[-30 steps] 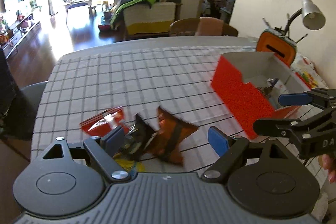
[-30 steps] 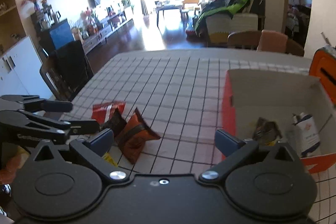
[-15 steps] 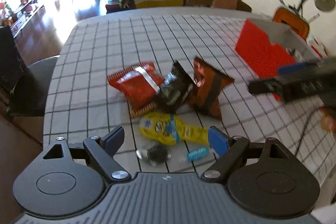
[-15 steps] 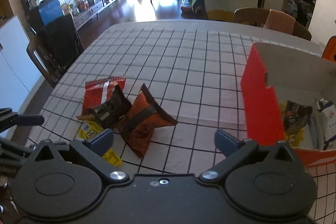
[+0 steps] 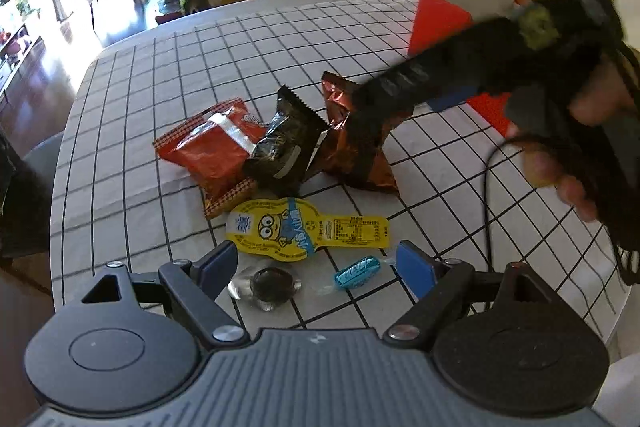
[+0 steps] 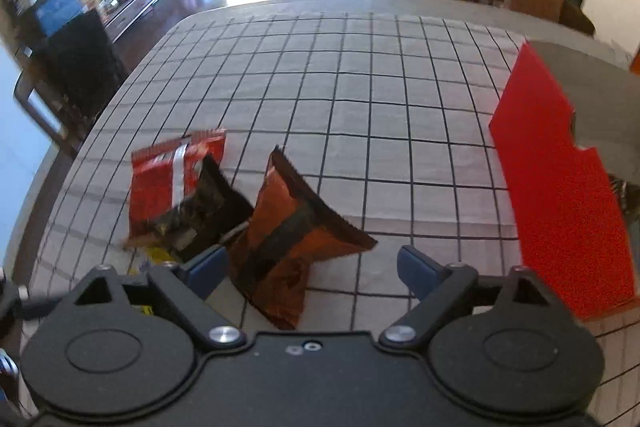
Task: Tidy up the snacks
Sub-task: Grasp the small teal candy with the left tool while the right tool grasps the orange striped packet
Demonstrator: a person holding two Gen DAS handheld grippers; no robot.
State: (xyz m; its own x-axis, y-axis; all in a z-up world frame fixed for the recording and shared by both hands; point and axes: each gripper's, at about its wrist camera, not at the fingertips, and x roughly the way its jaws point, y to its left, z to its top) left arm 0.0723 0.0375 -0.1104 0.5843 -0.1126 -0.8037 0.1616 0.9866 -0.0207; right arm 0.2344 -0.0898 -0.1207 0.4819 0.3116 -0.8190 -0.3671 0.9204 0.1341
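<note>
The right gripper (image 6: pixel 310 267), fingers apart, hovers over the brown snack bag (image 6: pixel 288 247) lying on the checked tablecloth (image 6: pixel 360 87); the left gripper (image 5: pixel 316 269) waits spread; a pick-up looks underway; next, close and carry to the red box (image 6: pixel 560 207).

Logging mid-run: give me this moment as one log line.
phase: reach | right gripper: jaws open over orange-brown snack bag | left gripper: jaws open, empty | red box: right of snacks
</note>
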